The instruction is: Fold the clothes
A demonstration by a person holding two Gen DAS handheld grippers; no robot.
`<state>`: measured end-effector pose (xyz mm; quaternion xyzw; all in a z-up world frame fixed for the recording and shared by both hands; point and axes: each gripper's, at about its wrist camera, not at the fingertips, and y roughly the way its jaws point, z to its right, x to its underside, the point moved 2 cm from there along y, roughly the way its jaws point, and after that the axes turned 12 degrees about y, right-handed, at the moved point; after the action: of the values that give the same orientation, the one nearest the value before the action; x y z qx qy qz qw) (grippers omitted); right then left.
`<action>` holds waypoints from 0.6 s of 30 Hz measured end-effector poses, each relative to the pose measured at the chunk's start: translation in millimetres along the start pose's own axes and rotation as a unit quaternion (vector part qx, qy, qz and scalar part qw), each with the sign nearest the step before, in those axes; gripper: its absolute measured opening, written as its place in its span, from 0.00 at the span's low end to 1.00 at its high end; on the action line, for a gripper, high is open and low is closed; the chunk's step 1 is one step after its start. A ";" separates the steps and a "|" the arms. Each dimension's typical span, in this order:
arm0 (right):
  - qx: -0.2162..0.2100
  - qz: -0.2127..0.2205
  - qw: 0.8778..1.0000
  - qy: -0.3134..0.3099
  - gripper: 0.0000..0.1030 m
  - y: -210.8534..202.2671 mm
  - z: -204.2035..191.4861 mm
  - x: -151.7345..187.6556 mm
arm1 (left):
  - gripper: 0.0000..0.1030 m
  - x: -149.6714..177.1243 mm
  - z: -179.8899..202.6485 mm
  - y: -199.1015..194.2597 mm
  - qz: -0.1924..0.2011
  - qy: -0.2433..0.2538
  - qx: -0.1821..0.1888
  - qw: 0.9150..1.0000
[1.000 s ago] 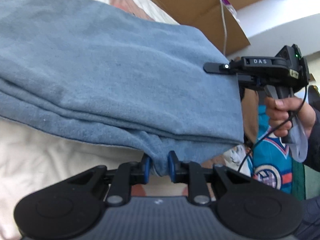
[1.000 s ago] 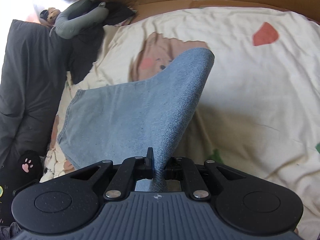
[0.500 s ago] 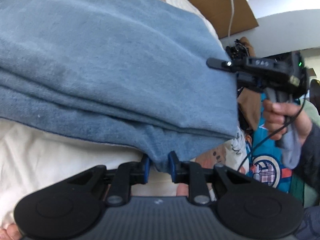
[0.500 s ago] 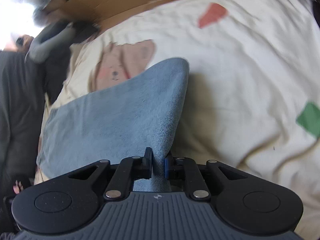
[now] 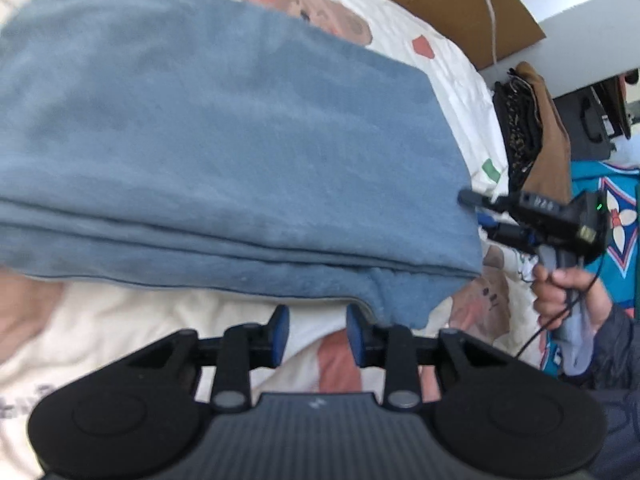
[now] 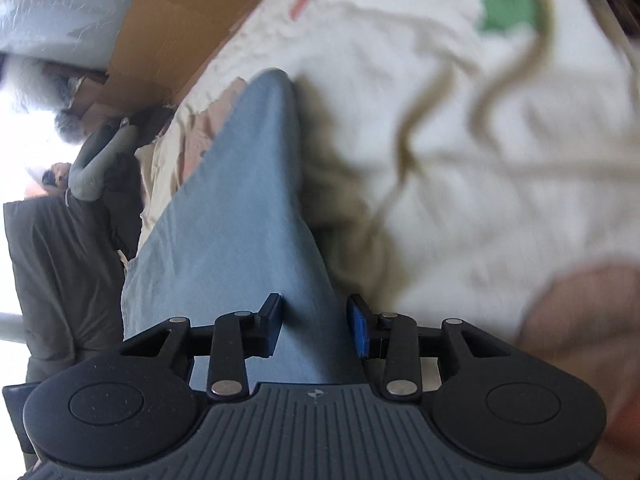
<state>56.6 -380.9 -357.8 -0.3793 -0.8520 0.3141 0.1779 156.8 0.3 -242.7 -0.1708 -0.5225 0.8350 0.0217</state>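
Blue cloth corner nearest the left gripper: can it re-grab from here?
Probably yes. The left gripper is opening with nothing between its pads, and the blue cloth has its near corner just past the right pad, lying on the bedsheet with nothing in between.

Bed covered with a cream sheet (image 5: 452,80), rumpled into soft creases, printed with pinkish-brown cartoon figures, a red patch (image 5: 423,46) and a green patch (image 5: 491,169); lying directly on it, a blue garment (image 5: 224,160), folded into several flat layers with stacked edges along the near side; in the right wrist view, the same blue garment (image 6: 248,208) stretching away over the sheet (image 6: 460,168); dark grey bedding (image 6: 60,264) at the far left edge of the bed; brown cardboard (image 6: 180,28) along the bed's far side.
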 end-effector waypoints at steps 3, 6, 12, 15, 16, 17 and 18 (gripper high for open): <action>-0.014 0.012 1.000 0.025 0.37 -5.1 7.8 12.2 | 0.37 -7.5 1.8 -24.0 0.011 0.018 -0.041 0.999; -0.013 0.010 1.000 0.026 0.37 -9.9 7.2 16.8 | 0.37 -16.1 -0.1 -40.3 0.017 0.016 -0.078 0.997; -0.051 0.025 0.997 0.051 0.36 -25.6 -0.9 23.3 | 0.37 -16.6 5.8 -96.9 0.052 0.005 -0.123 0.991; -0.069 0.037 0.995 0.060 0.36 -28.3 -6.6 28.9 | 0.38 -15.1 6.2 -121.7 0.064 -0.020 -0.143 0.987; -0.074 0.040 0.994 0.063 0.36 -28.4 -7.5 30.5 | 0.38 -14.6 5.2 -129.5 0.067 -0.032 -0.149 0.986; -0.079 0.042 0.994 0.066 0.36 -28.7 -8.1 31.7 | 0.39 -15.2 4.3 -136.5 0.067 -0.045 -0.157 0.984; -0.084 0.044 0.993 0.069 0.36 -29.1 -8.9 32.7 | 0.39 -17.0 4.1 -142.2 0.065 -0.052 -0.168 0.982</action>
<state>24.7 -367.5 -329.6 -0.4508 -0.8434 0.2221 0.1902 151.3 57.5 -111.4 -0.1621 -0.6438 0.7425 -0.0888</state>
